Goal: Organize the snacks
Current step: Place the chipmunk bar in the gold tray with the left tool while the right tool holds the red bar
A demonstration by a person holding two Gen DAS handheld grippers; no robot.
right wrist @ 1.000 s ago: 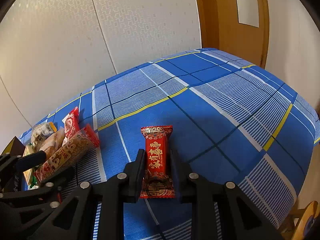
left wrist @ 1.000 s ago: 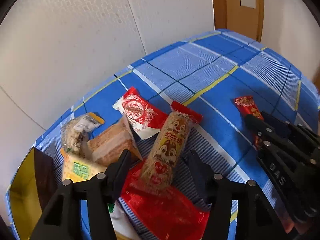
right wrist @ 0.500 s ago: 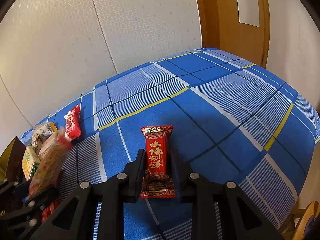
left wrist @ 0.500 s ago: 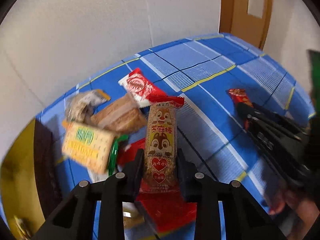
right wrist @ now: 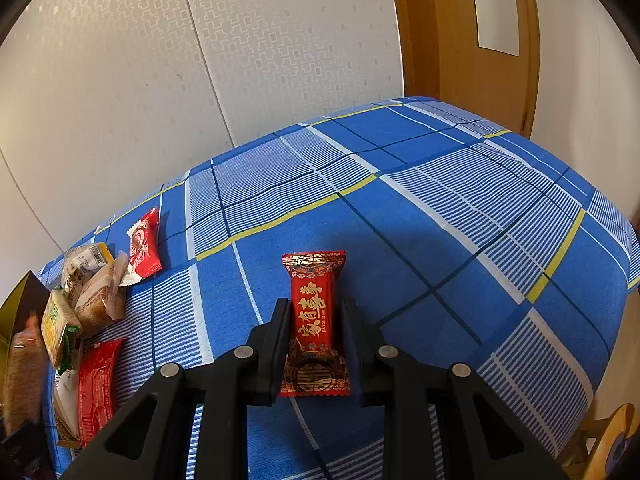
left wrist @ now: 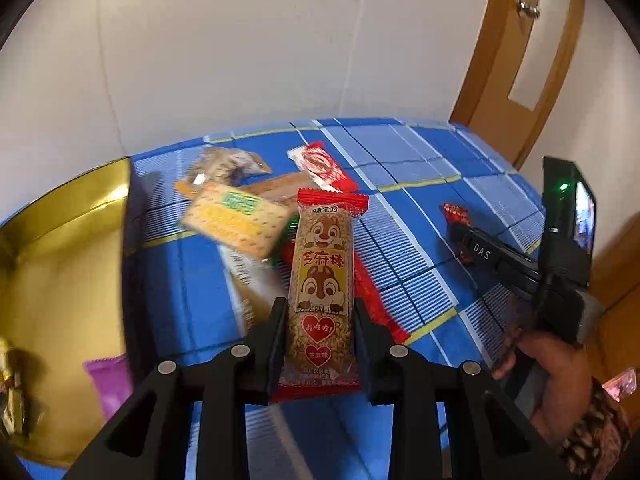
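Sesame bar [left wrist: 322,280], in a clear wrapper with red ends and a cartoon chipmunk, is clamped upright between the narrowed fingers of the left gripper [left wrist: 320,336], above the blue checked tablecloth [right wrist: 440,208] near the gold box [left wrist: 60,264]. A red candy [right wrist: 314,320] with gold characters is pinched by the right gripper [right wrist: 314,344] mid-cloth. White walls and a wooden door [right wrist: 472,48] are seen behind.

Pale patterned wall panels [right wrist: 248,52], a wooden door [right wrist: 472,40] on the right, blue plaid tablecloth [right wrist: 440,208] catching soft daylight.
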